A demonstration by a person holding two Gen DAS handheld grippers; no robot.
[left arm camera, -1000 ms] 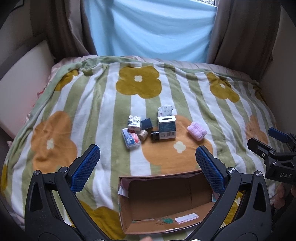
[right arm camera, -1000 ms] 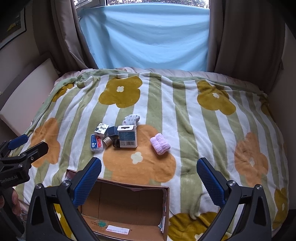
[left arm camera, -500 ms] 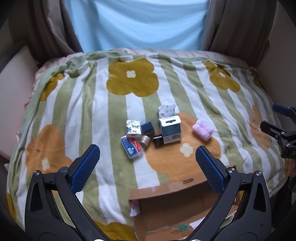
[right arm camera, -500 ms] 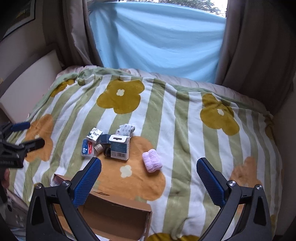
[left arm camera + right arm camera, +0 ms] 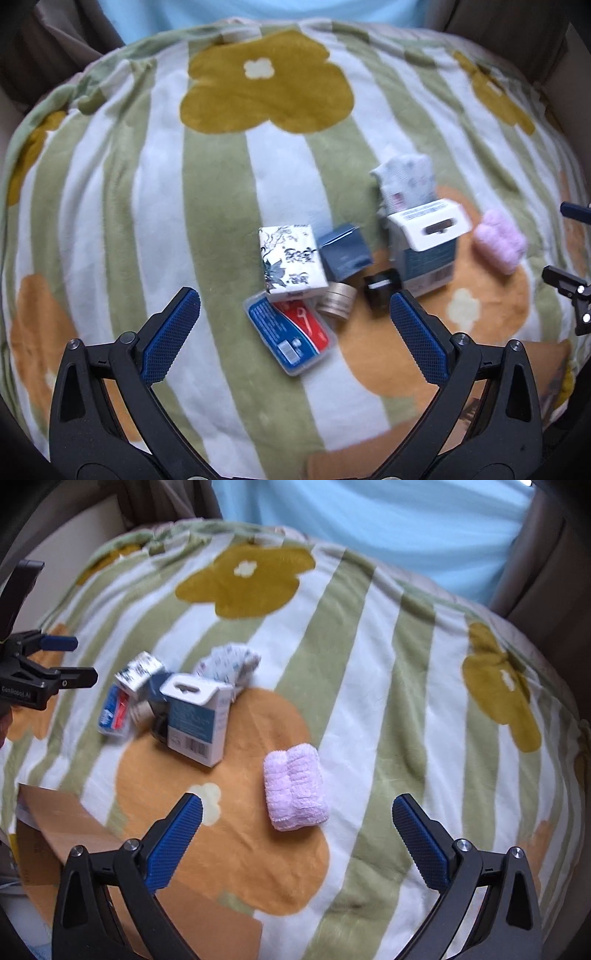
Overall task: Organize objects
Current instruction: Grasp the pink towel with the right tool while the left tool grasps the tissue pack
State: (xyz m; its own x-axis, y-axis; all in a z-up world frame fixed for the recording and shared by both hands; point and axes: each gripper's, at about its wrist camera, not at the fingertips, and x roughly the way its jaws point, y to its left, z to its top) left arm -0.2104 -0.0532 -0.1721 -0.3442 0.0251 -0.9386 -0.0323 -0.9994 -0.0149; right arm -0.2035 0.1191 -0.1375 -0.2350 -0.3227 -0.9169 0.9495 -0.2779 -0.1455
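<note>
Cardboard box [image 5: 74,834] clearest rightward

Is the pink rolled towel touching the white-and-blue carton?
Apart. The right wrist view shows bare orange blanket between the pink towel and the carton; the left wrist view shows the same gap.

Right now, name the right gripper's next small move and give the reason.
Probably ease the right gripper forward and down onto the pink rolled towel: its jaws are open and empty, and the towel lies alone on the blanket, just ahead between the fingers, apart from the clustered boxes.
</note>
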